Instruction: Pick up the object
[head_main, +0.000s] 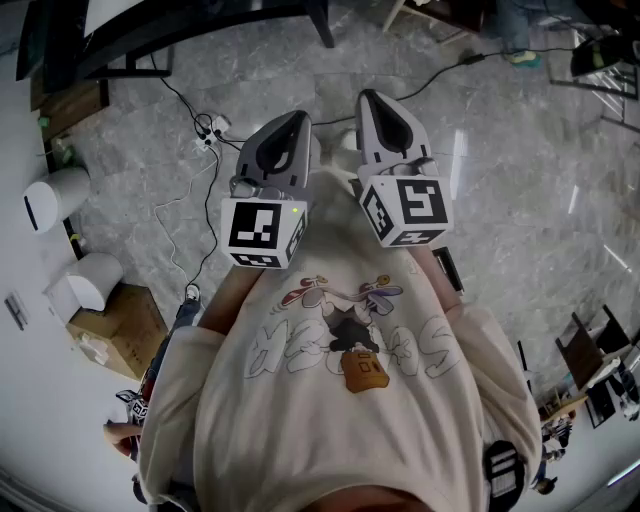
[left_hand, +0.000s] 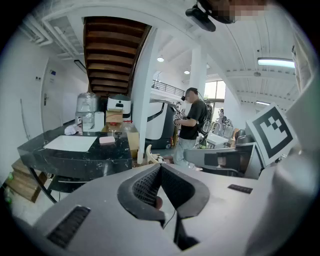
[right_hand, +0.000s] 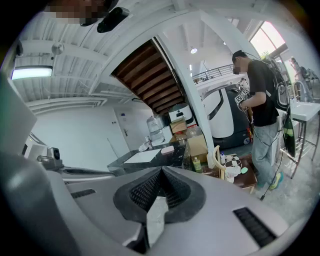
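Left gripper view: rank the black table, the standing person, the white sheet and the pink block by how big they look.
1. black table
2. standing person
3. white sheet
4. pink block
The person looks farther back than the table, so this ranks apparent size only.

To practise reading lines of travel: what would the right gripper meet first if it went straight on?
Nothing near: the right gripper, shut, points over bare floor toward the dark table; depth unclear.
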